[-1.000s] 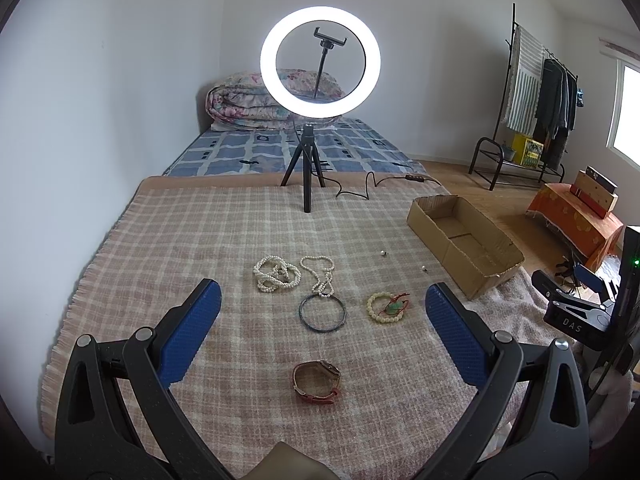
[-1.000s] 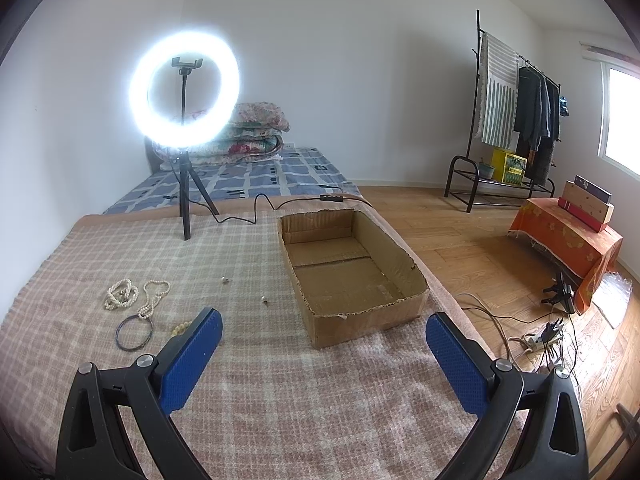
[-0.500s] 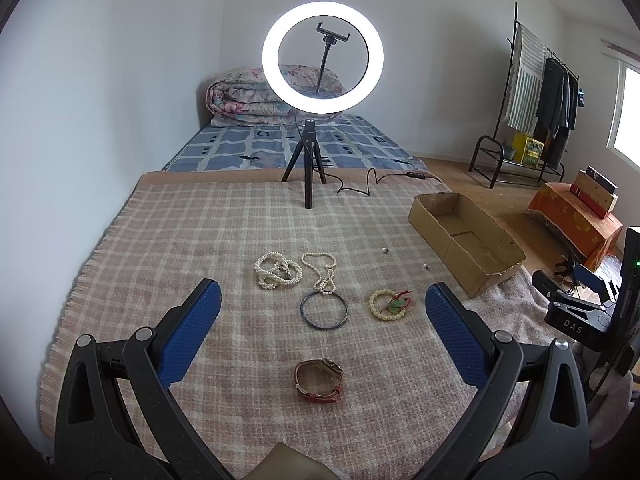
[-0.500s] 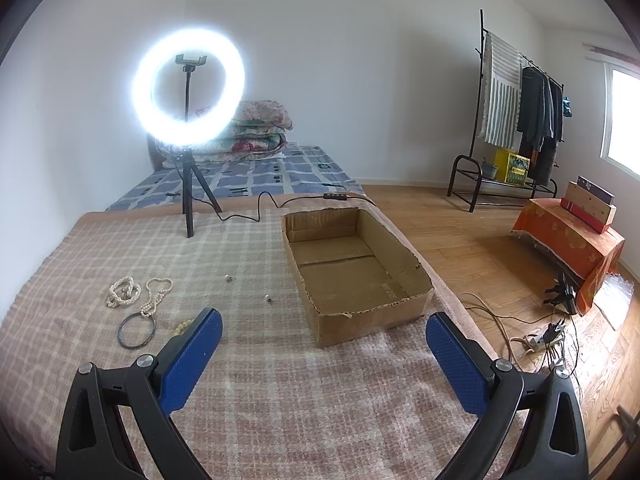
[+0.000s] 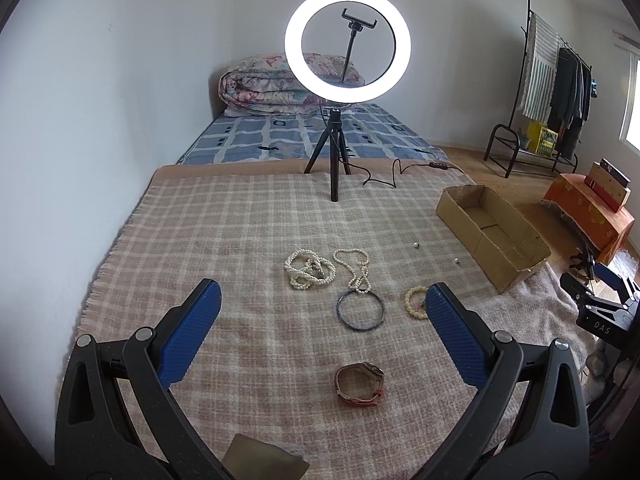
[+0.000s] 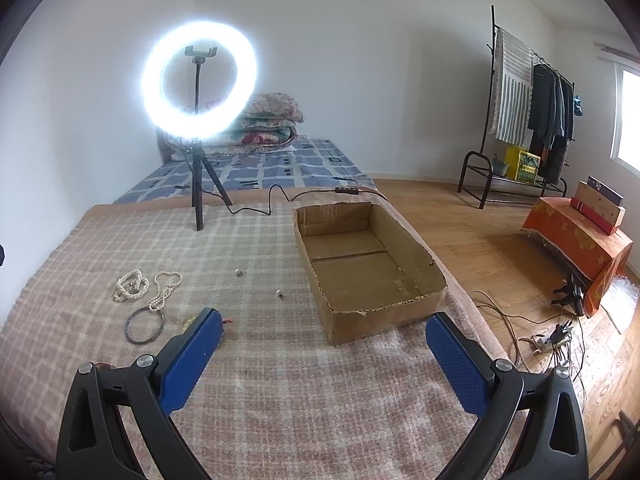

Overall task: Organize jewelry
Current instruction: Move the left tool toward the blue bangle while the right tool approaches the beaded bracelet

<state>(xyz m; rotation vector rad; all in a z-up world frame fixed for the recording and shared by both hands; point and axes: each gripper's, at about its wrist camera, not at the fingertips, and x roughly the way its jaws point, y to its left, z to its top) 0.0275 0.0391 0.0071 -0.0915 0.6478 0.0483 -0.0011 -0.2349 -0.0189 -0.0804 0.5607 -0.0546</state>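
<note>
On the checked blanket lie a bunched pearl strand (image 5: 308, 269), a pearl necklace (image 5: 354, 267), a dark bangle (image 5: 360, 311), a cream bead bracelet (image 5: 416, 301) partly behind my right finger, and a brown strap watch (image 5: 359, 383). My left gripper (image 5: 320, 304) is open and empty above them, the watch closest. My right gripper (image 6: 320, 334) is open and empty, facing an empty cardboard box (image 6: 368, 268). The pearls (image 6: 132, 285) and bangle (image 6: 144, 326) show at its left. Two tiny loose pieces (image 6: 280, 293) lie near the box.
A lit ring light on a tripod (image 5: 335, 160) stands at the blanket's far edge, its cable (image 6: 272, 204) trailing to the box. A mattress with a folded quilt (image 5: 280, 88) lies behind. Right: wooden floor, cables (image 6: 552, 336), an orange-draped table (image 6: 580, 240) and a clothes rack (image 6: 528, 120).
The left gripper has drifted left and slightly forward, so the jewelry sits more to the right in its view. The right gripper has shifted a little. Both stay open and empty.
</note>
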